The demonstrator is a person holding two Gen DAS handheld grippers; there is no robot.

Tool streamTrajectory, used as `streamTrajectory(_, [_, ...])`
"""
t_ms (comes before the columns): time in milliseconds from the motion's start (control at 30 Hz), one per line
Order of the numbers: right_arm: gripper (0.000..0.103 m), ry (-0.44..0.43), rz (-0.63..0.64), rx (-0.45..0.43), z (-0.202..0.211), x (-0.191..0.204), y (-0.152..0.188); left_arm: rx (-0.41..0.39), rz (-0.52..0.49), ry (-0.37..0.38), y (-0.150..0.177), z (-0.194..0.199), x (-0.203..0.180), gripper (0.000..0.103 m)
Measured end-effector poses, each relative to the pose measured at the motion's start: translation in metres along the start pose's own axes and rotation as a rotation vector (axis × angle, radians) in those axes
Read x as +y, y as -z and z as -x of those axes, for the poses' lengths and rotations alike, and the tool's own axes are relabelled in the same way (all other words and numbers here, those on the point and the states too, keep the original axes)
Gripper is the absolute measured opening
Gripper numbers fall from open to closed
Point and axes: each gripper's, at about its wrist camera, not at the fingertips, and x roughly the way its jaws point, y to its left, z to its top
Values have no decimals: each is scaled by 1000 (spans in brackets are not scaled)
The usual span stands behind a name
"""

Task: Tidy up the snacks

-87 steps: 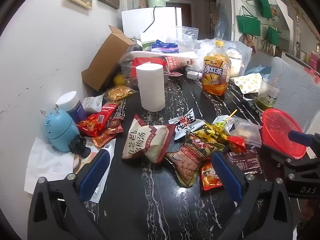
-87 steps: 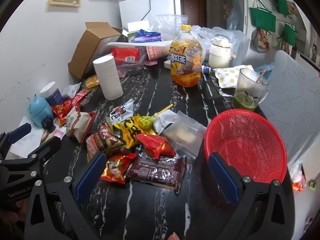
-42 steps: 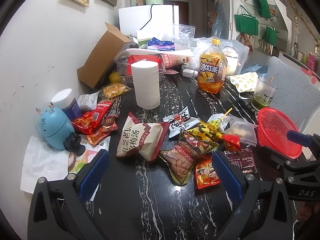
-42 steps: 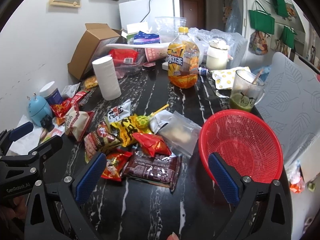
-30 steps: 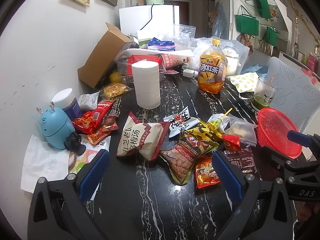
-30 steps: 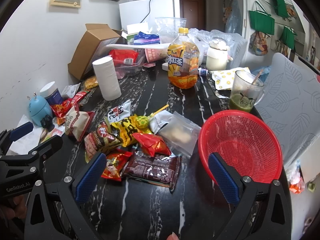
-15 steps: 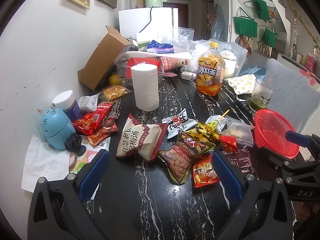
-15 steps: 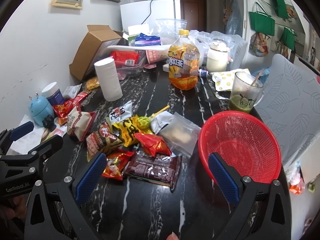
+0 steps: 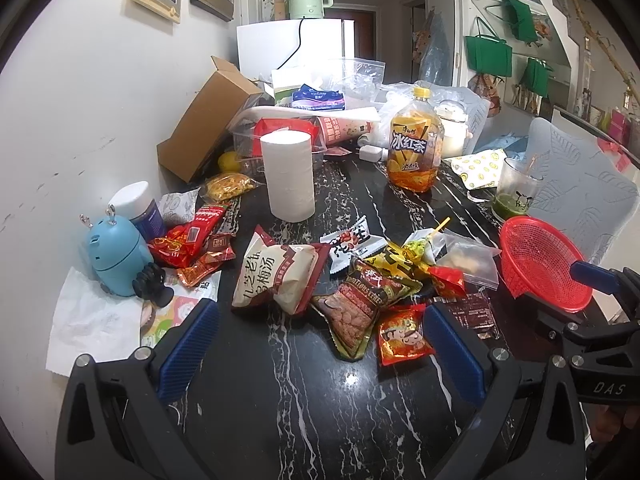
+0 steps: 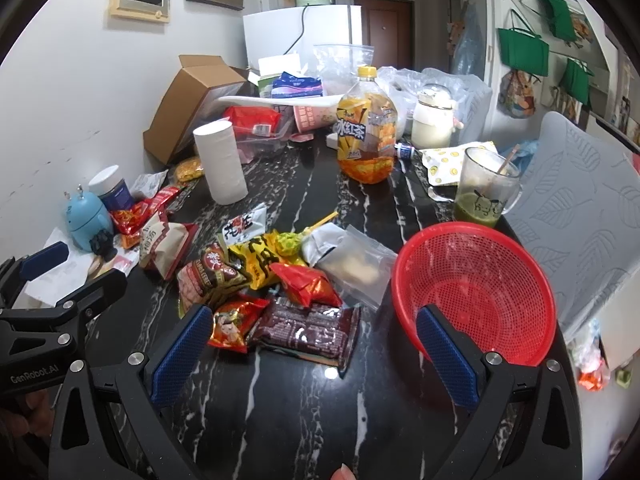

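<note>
Two hand-held tools hover over a dark marble worktop (image 10: 280, 408) scattered with snack packets. The left tool (image 9: 320, 344) is spread wide and holds nothing; the right tool (image 10: 316, 348) is likewise wide open and empty.

The snacks lie in a loose, overlapping heap mid-worktop, just left of an empty red mesh basket (image 10: 476, 292) (the likely place for them). Nearest the right tool is a flat brown wrapper (image 10: 306, 330), touching a small red-and-gold packet (image 10: 232, 322). Further left sits a puffy white-and-maroon bag (image 9: 276, 276), slightly apart from the heap.

All look light, soft and crinkly, with glossy film that would probably slip under a shallow pinch. The brown wrapper seems best taken at a crimped end seam; the puffy bag would likely crush, so its sealed top edge appears safer than its belly.
</note>
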Motion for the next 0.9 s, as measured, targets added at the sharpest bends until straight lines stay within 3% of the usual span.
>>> streamTrajectory(467, [103, -60, -2, 40, -5, -3, 28, 41, 10, 8, 28, -2, -2, 103])
streamTrajectory(900, [94, -125, -11, 127, -46, 1, 38, 111, 25, 25, 42, -32, 6, 103])
